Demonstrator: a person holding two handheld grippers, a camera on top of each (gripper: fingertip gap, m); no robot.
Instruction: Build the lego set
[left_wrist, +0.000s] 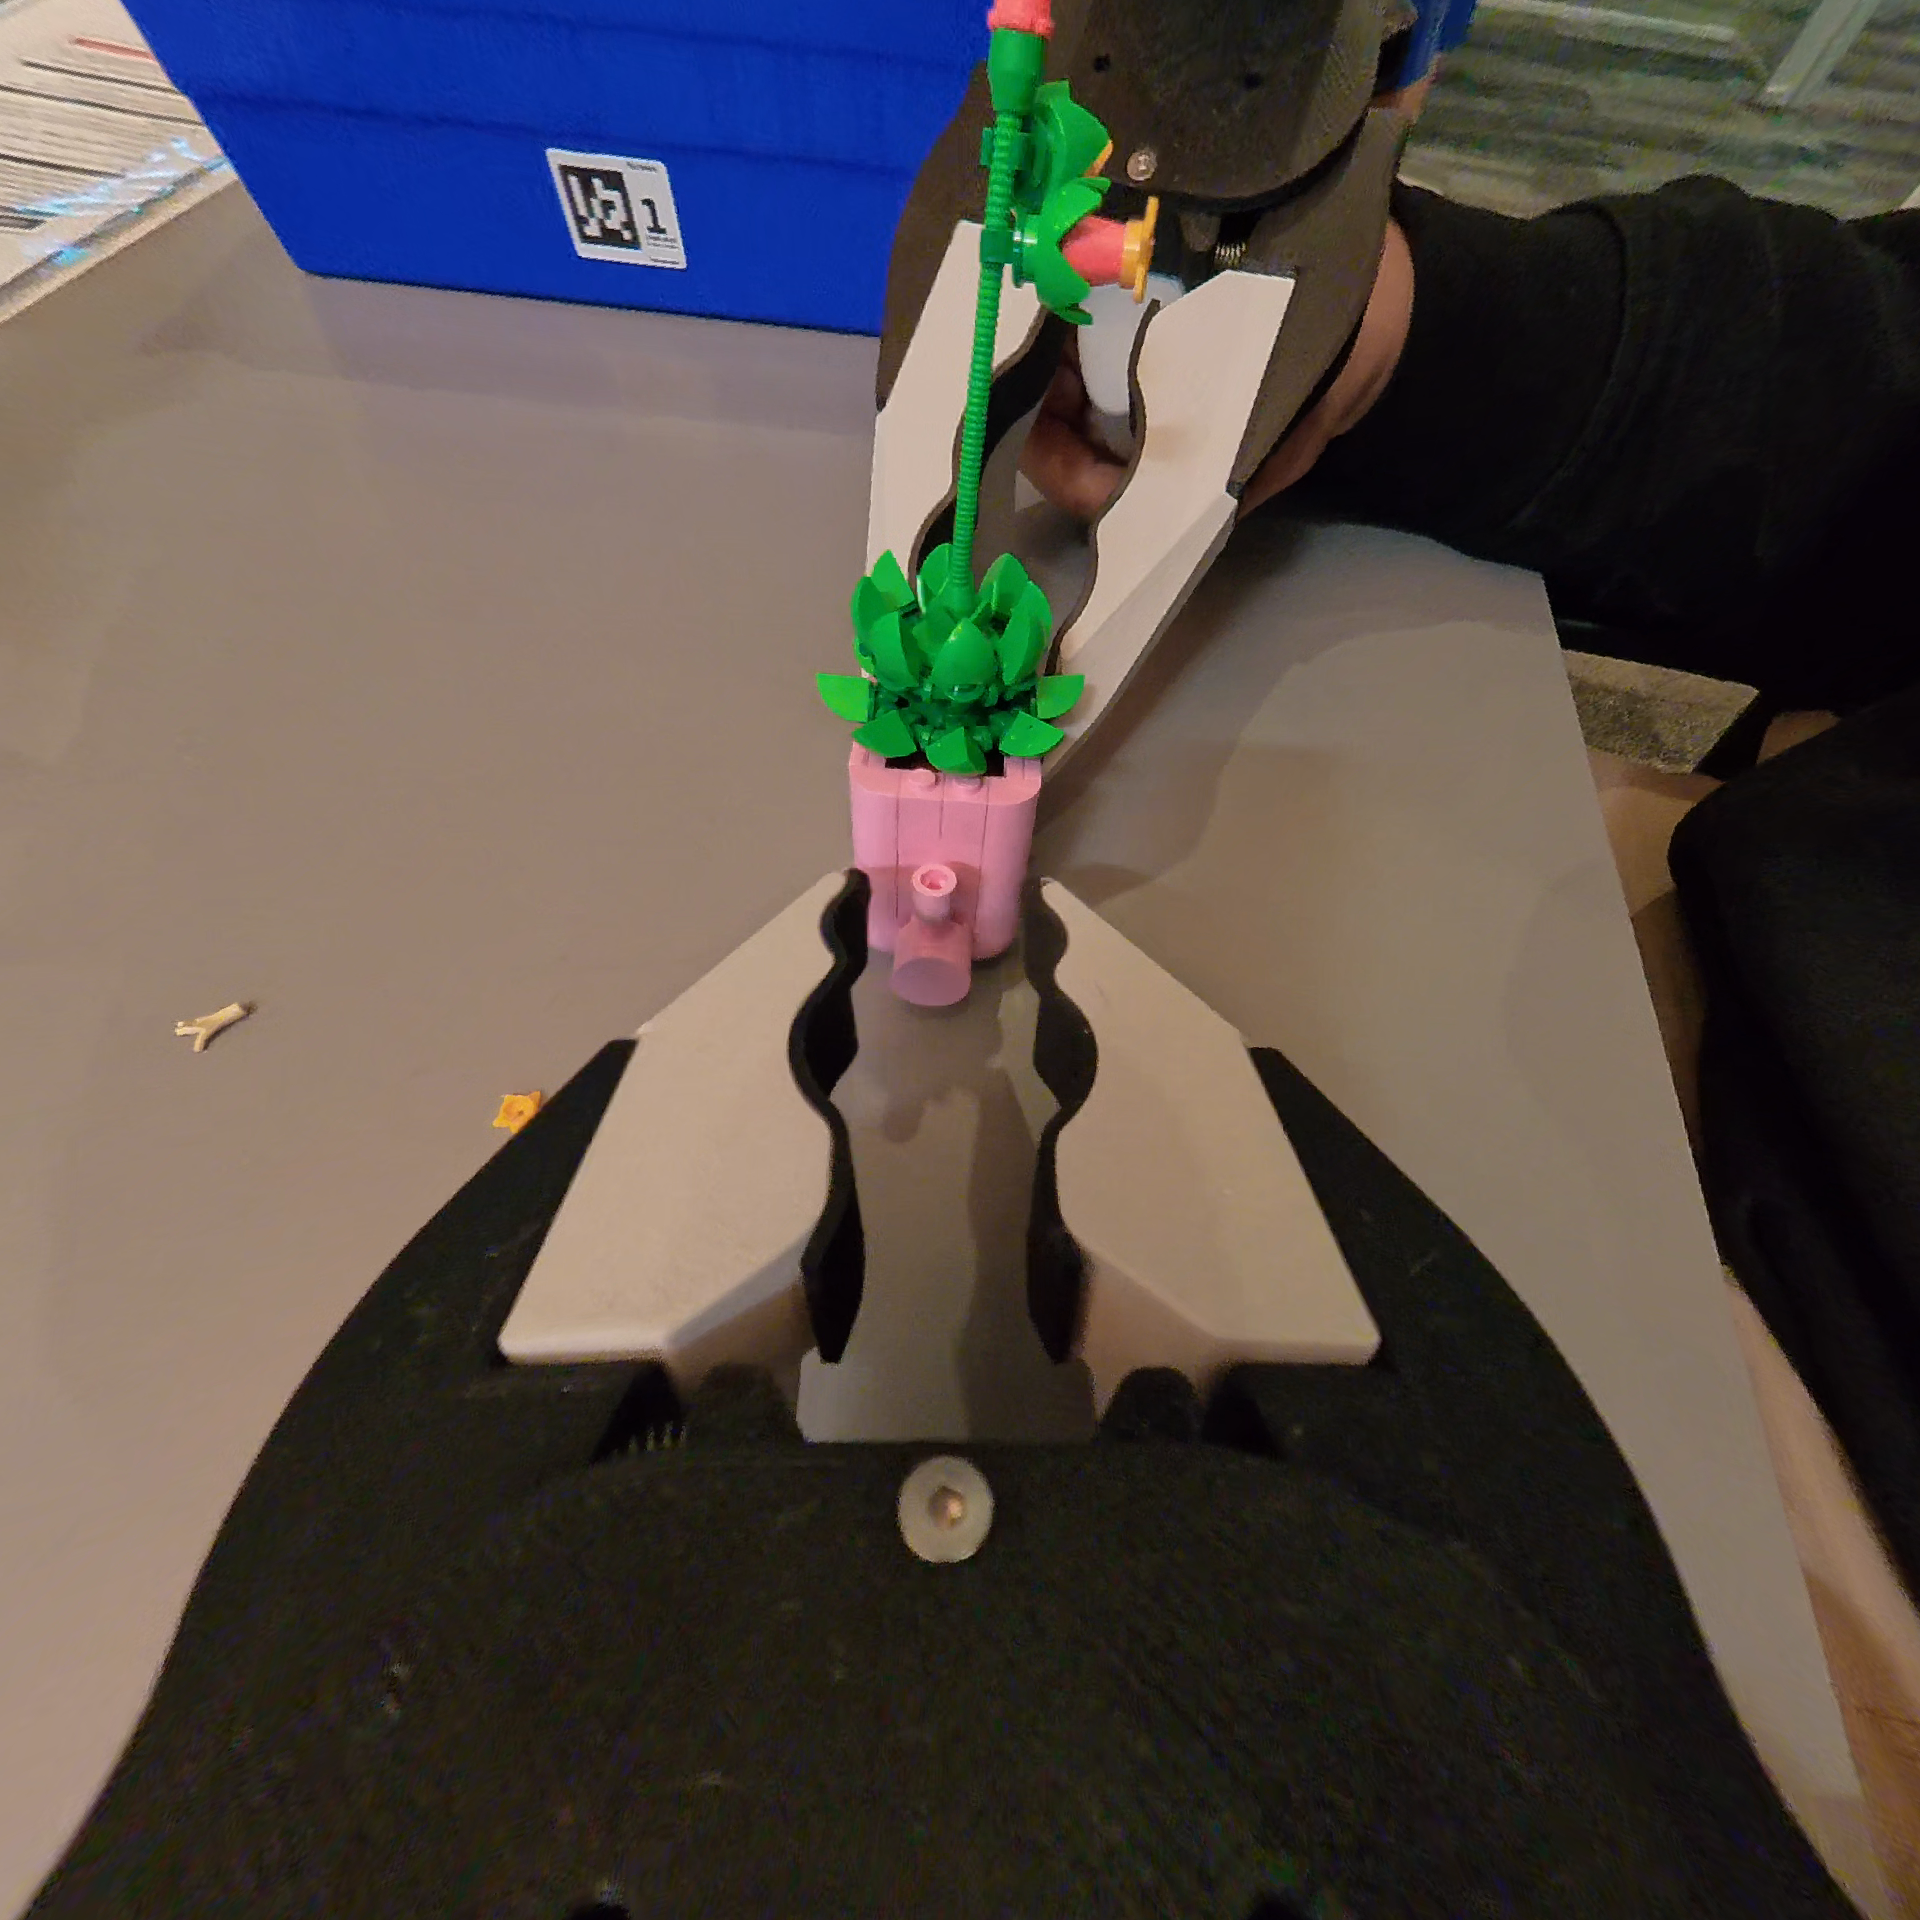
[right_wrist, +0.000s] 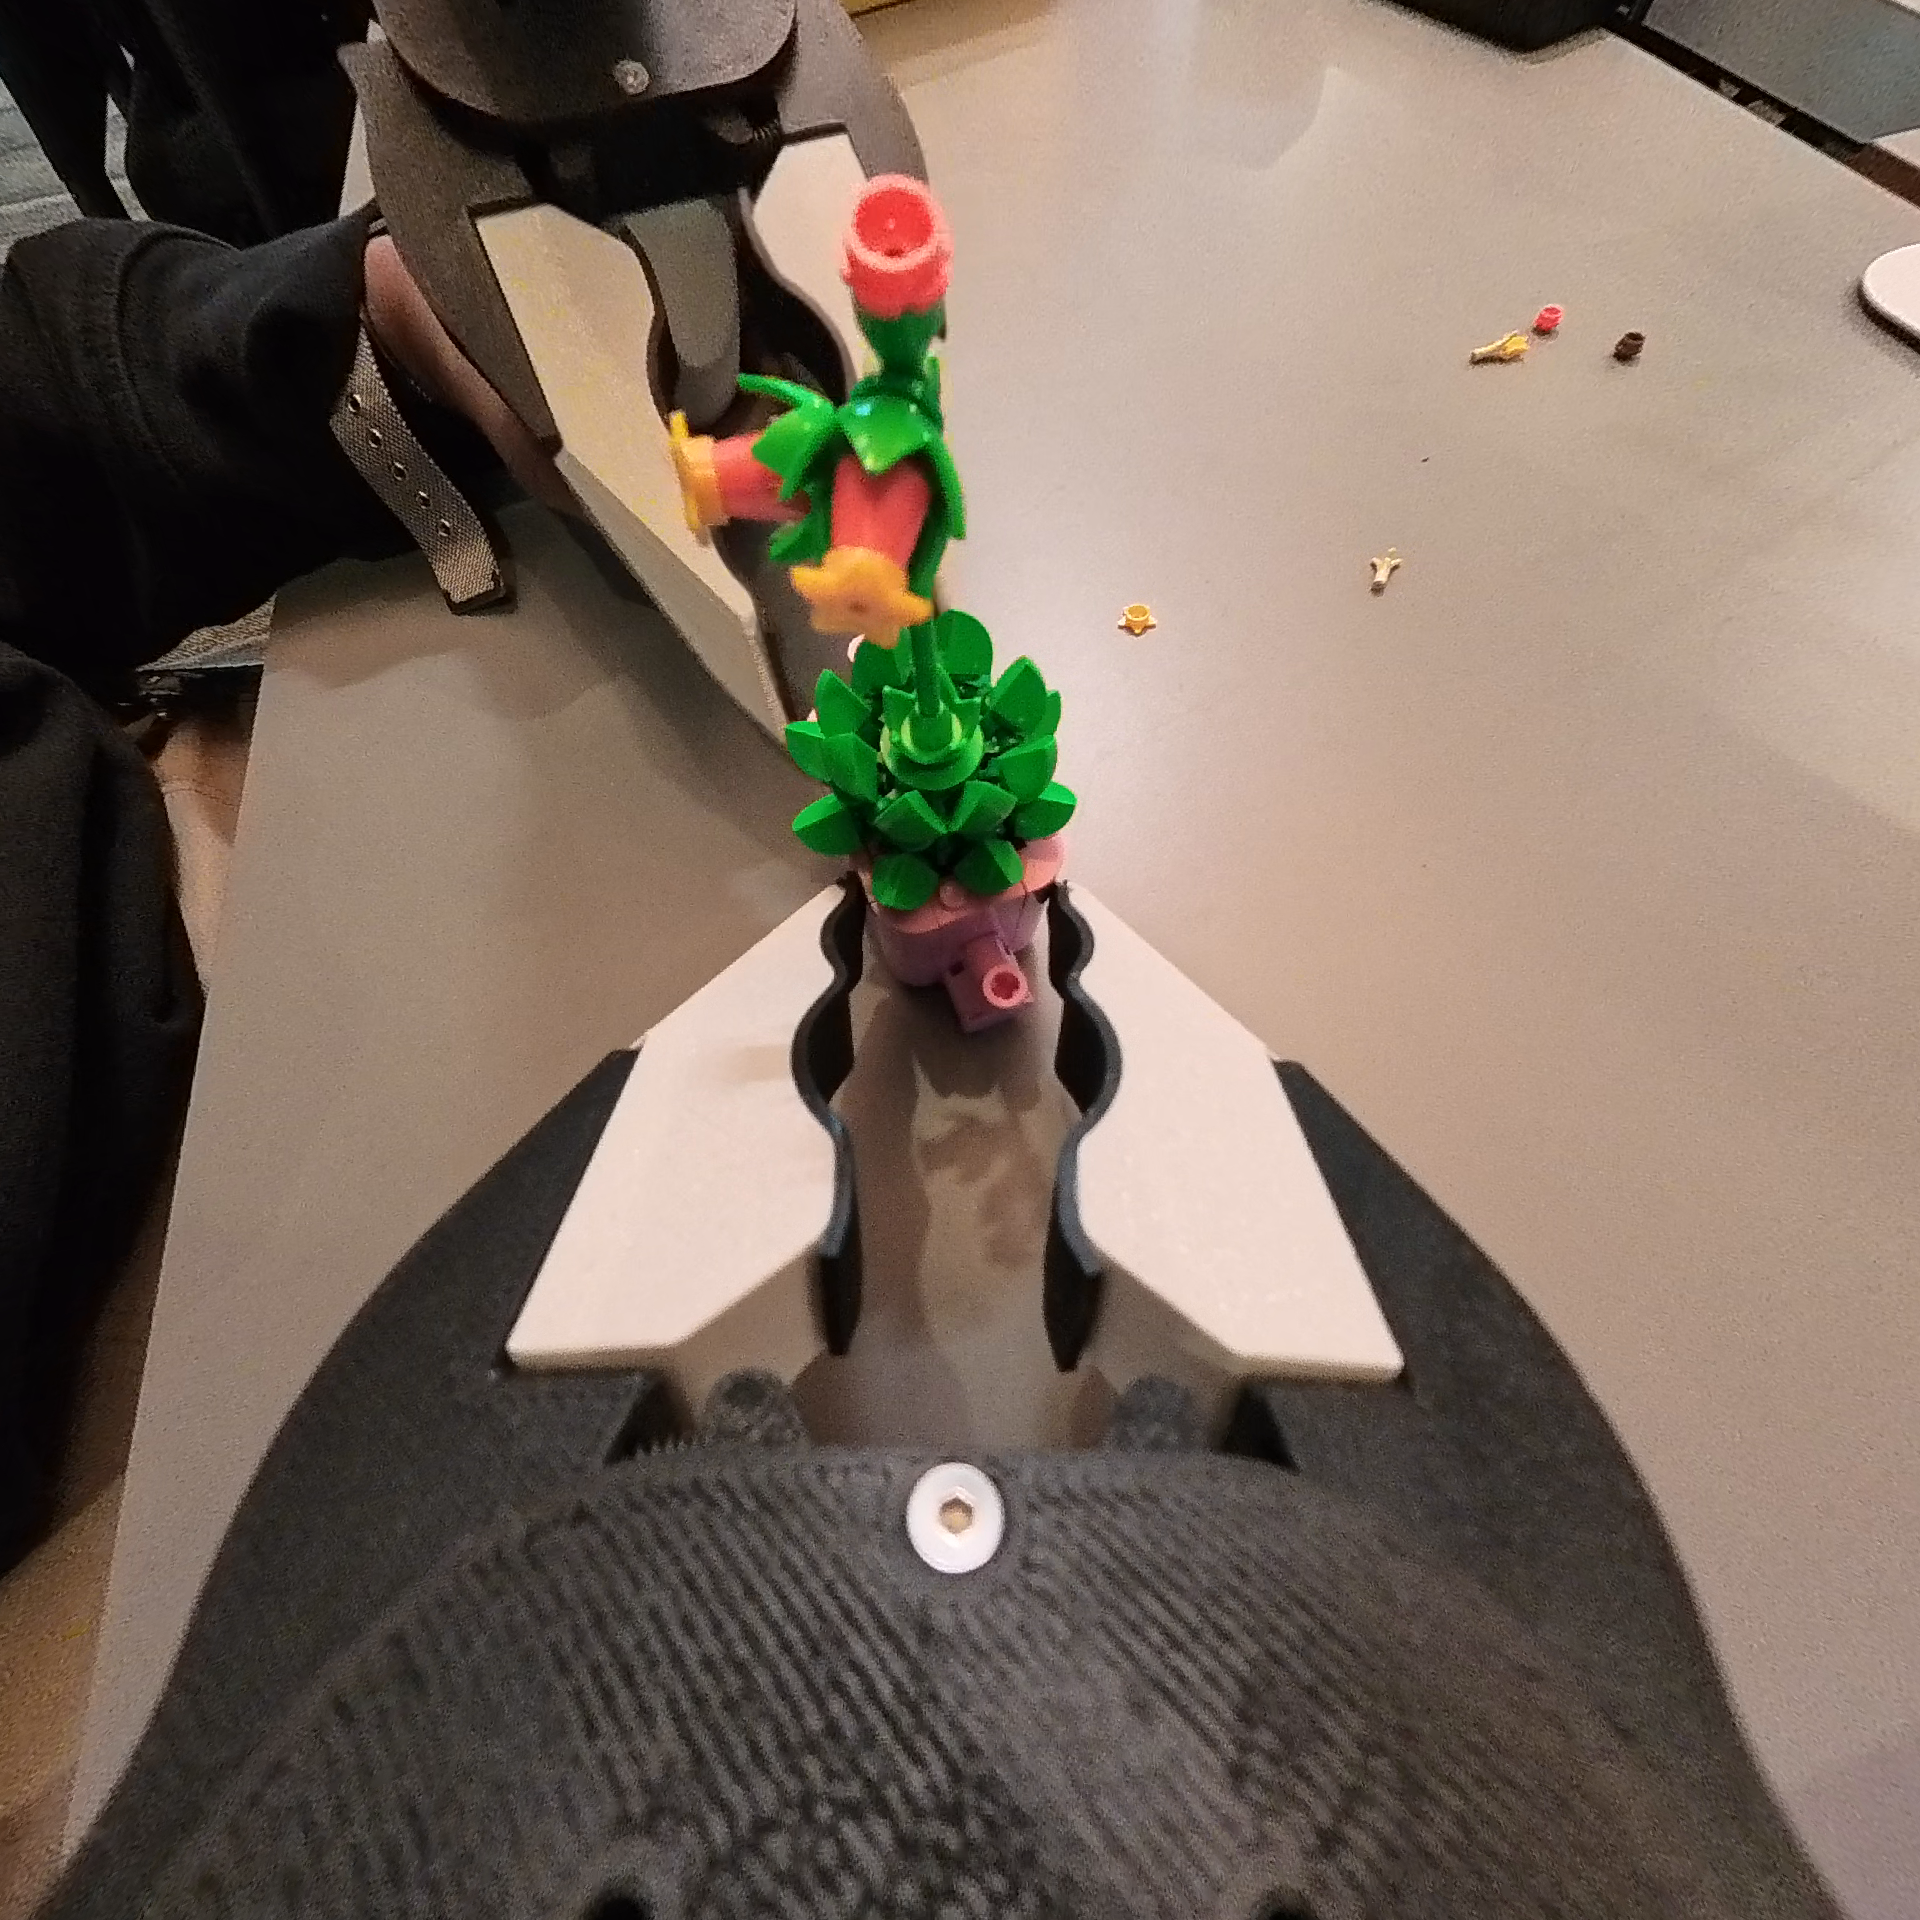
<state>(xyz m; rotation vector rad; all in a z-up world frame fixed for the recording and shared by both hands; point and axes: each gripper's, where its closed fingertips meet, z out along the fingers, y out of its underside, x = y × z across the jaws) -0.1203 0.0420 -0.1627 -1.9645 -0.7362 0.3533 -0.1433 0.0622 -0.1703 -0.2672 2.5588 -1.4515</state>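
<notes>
the lego plant stands upright at the centre of both wrist views: a pink pot (left_wrist: 940, 842) on the grey table (left_wrist: 416, 644), a rosette of green leaves (left_wrist: 951, 665) on top, and a thin green stem (left_wrist: 982, 384) rising toward the upper middle of the frame with coral flowers (right_wrist: 868, 494). the left gripper (left_wrist: 940, 914) is parted about the width of the pot, its tips flanking the pot's base, and whether they touch it cannot be told. the right gripper (right_wrist: 951, 914) is parted the same way at the pot from the opposite side, gripping nothing that can be seen. the build looks nearly finished. loose bits lie apart: a yellow flower piece (right_wrist: 1139, 620) right of centre and a tan sprig (right_wrist: 1385, 569) beyond it. judging by these, the next move calls for one gripper to steady the pot while the other fetches a small piece.
</notes>
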